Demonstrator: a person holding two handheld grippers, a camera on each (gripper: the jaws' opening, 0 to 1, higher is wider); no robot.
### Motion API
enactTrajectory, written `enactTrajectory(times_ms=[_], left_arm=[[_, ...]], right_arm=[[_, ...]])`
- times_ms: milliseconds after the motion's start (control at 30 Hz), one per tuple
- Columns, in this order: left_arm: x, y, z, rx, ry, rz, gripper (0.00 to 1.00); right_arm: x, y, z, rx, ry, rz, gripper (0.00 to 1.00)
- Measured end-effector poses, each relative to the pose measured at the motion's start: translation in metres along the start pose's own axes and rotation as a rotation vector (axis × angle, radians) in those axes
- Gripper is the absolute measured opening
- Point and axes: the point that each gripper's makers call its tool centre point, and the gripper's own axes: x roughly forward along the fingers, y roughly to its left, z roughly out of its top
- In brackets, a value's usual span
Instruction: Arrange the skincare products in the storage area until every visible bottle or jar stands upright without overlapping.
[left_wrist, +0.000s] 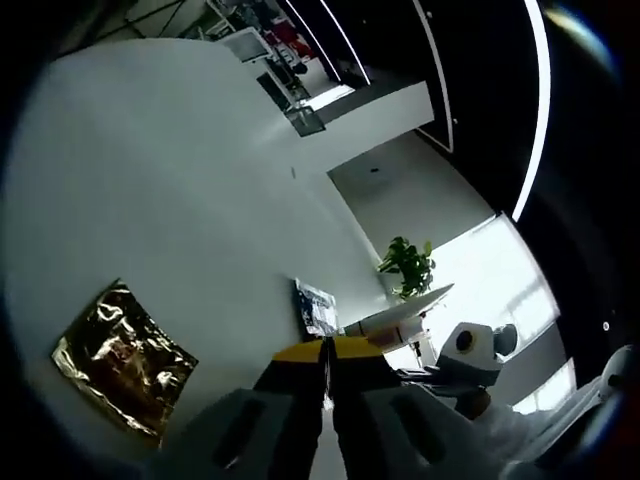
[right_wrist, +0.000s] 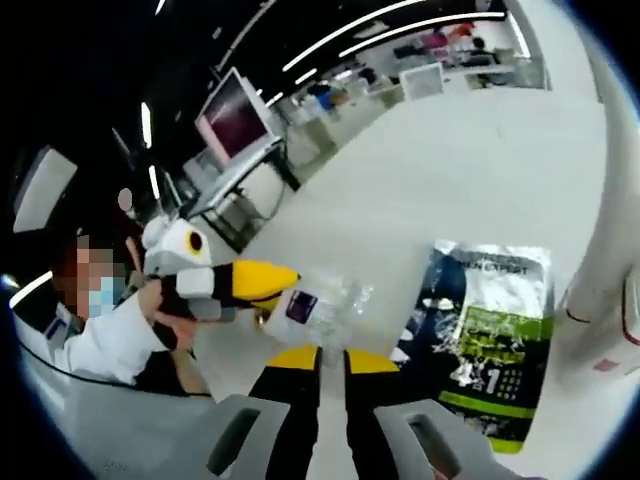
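1. Skincare packaging is showing as three items lying flat on the white surface (right_wrist: 480, 150), none of them a standing bottle or jar: a clear crinkled pouch with a dark label (right_wrist: 315, 305) at about 11 o'clock from the right tool (right_wrist: 333, 362), a dark and green sachet pack (right_wrist: 480, 340) at about 2 o'clock from it, and a gold foil sachet (left_wrist: 122, 358) at about 9 o'clock from the left tool (left_wrist: 325, 350).
2. In the left gripper view the left tool's yellow tips are pressing together with nothing between them, hanging above the surface.
3. In the right gripper view the right tool's jaws are standing slightly apart, gripping nothing, with the clear pouch just beyond the tips; whether they are touching it I cannot tell.
4. A second yellow-tipped tool (right_wrist: 255, 282) is entering the right gripper view from 9 o'clock, carried by a person in a white sleeve (right_wrist: 110, 340); its tip is lying against the clear pouch, though a grip is not plain.
5. A small printed packet (left_wrist: 316, 306) is lying just ahead of the left tool at 12 o'clock.
6. By my judgement the step in hand is picking up the clear pouch, so the arranging is looking barely begun.
7. The next move is calling for the right tool to be closing on the pouch's edge without crushing it.
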Motion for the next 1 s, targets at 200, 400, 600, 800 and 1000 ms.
enactTrajectory(times_ms=[200, 400, 600, 800, 1000], left_arm=[[0.001, 0.012, -0.002, 0.010, 0.007, 0.042, 0.00], [0.007, 0.018, -0.015, 0.057, 0.048, 0.084, 0.00], [0.012, 0.018, -0.022, 0.093, 0.053, 0.110, 0.00], [0.010, 0.019, -0.018, 0.106, 0.033, 0.123, 0.00], [0.008, 0.020, -0.017, 0.118, 0.020, 0.136, 0.00]], right_arm=[[-0.004, -0.007, 0.002, -0.040, 0.000, -0.024, 0.00], [0.000, -0.005, -0.001, -0.112, 0.019, -0.037, 0.00], [0.009, -0.005, -0.006, -0.268, 0.058, -0.060, 0.02], [0.021, -0.007, -0.009, -0.366, 0.081, -0.072, 0.06], [0.026, -0.008, -0.013, -0.462, 0.098, -0.086, 0.08]])
